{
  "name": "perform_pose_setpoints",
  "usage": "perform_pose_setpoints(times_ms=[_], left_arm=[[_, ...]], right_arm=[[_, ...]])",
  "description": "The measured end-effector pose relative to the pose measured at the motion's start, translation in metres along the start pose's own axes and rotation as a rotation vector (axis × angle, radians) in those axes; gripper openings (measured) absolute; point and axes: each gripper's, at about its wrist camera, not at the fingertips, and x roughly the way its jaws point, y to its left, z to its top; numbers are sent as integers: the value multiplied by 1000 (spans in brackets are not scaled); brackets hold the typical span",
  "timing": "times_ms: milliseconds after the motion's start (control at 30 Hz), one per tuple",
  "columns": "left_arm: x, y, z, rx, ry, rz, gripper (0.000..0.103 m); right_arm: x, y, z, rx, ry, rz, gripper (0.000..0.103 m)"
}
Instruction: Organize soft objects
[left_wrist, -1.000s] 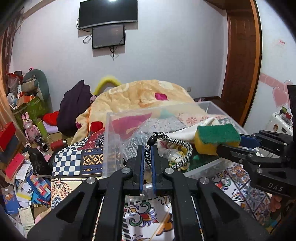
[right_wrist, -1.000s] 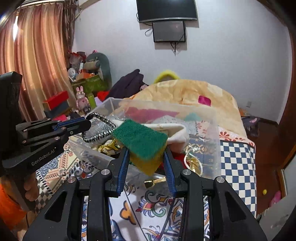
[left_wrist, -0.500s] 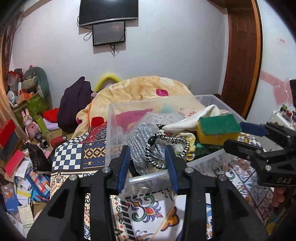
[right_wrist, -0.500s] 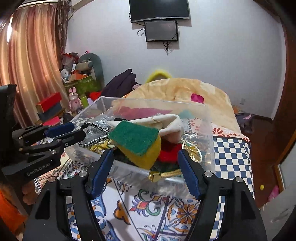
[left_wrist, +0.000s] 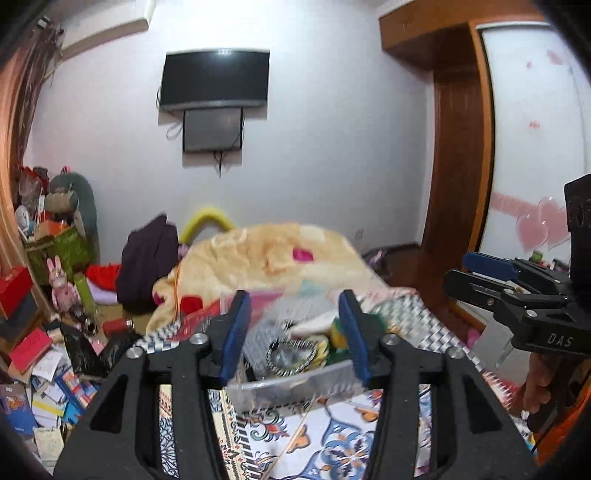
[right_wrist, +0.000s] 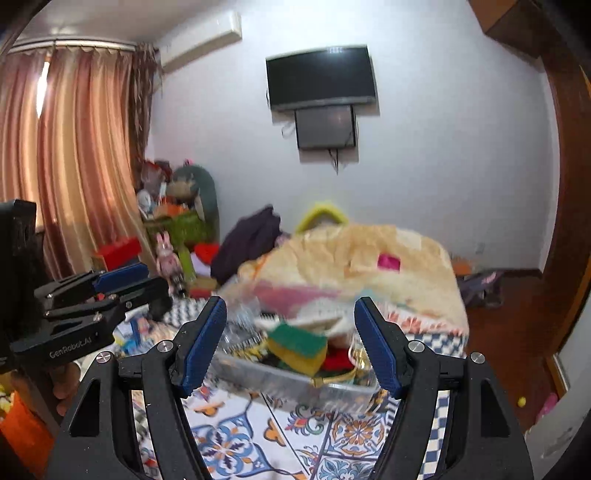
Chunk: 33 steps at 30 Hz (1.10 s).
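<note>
A clear plastic bin (right_wrist: 295, 384) stands on the patterned cloth ahead of both grippers, blurred by motion. In it lie a green-and-yellow sponge (right_wrist: 297, 343), a black-and-white braided cord (left_wrist: 291, 354), a white cloth (left_wrist: 314, 325) and a grey knitted piece (left_wrist: 258, 339). My left gripper (left_wrist: 293, 336) is open and empty, held back from the bin's near wall (left_wrist: 291, 387). My right gripper (right_wrist: 291, 343) is wide open and empty, also back from the bin. Each gripper shows in the other's view: the right one (left_wrist: 491, 273), the left one (right_wrist: 122, 277).
The bin sits on a tile-patterned cloth (right_wrist: 229, 439). A yellow blanket heap (right_wrist: 354, 258) lies behind the bin. Toys, boxes and books (left_wrist: 40, 332) crowd the floor at the left. A wooden door (left_wrist: 458, 147) is at the right.
The left gripper let go of the braided cord and the right let go of the sponge; both lie in the bin. Both grippers opened wide, drew back and rose.
</note>
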Motion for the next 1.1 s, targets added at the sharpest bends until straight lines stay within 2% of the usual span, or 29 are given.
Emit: perform_pose_setpoints(times_ms=[100,200,300,400,433,467,600,1100], left_arm=[[-20,-5,11,-4,-49,-8,58],[-39,-7,23,-11,-99,-21,60],[-55,-9,30,-13,-145,-16,70],[-67,-10,32,-13,-180,1,88],[-71,-10,32,-15,-188,7,100],[-74,-9,32,-20,-200,15,102],[-77,-5,30,-27,-211,27,103],[-76,-12,25,1,-203,39,103]], right_arm=[[-20,7,12,-15,-58,2,70],[-39,14,21,-33,-118,-4,79],[-55,20,27,-46,-170,-3,81],[-62,25,31,-52,-200,3,84],[-64,27,32,-53,-209,4,87],[-66,29,30,-55,-217,3,90],[-62,33,27,-59,-237,-5,103],[-64,27,18,-25,-226,2,103]])
